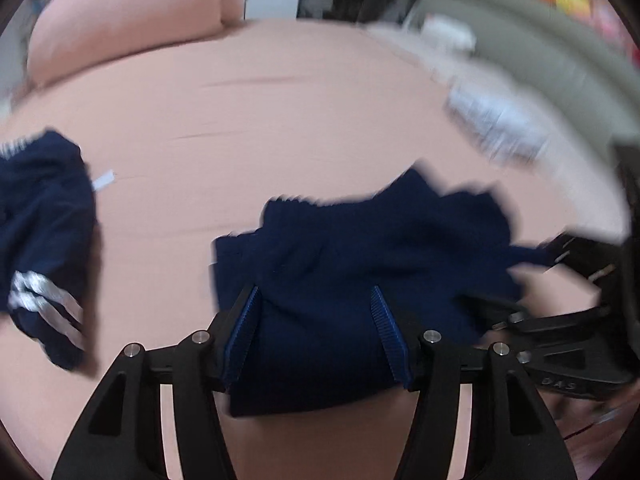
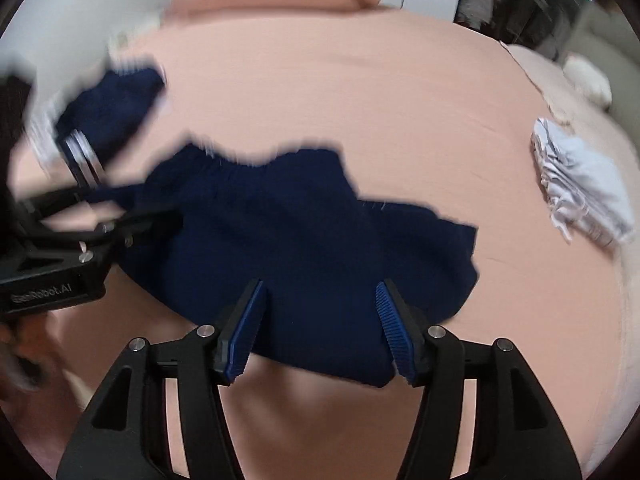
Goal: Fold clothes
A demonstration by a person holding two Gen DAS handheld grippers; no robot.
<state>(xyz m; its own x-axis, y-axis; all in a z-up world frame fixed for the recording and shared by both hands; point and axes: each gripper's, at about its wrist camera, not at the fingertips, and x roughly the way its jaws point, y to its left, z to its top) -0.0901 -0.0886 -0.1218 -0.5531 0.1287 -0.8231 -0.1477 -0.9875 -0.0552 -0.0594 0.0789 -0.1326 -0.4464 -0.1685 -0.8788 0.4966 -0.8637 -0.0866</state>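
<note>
- Left gripper (image 1: 316, 300): jaws spread wide, blue ribbed pads (image 1: 242, 332) on either side of a navy garment (image 1: 360, 264), fabric bunched between them and draped over the near edge; whether the pads pinch the cloth cannot be told.
- Right gripper (image 2: 320, 300): jaws likewise spread wide, navy garment (image 2: 280, 240) lying between and ahead of the fingertips; firm hold or mere straddling cannot be told.
- Navy garment: stretched across the pink bed sheet (image 1: 260, 120) between the two tools, gathered waistband along the far edge, heavily blurred.
- From the left wrist view, right gripper (image 1: 560, 344) seen just to the right, at the garment's right end.
- From the right wrist view, left gripper (image 2: 60, 264) seen just to the left, at the garment's left end, with printed lettering on its body.
- Second navy garment with white stripes (image 1: 44, 240): crumpled on the sheet well to the left of the left gripper; in the right wrist view (image 2: 116, 108), ahead and to the left.
- Pale grey folded cloth (image 2: 580, 188): ahead and far right of the right gripper, near the bed's edge.
- Pink pillow (image 1: 132, 12): far ahead, at the head of the bed.
</note>
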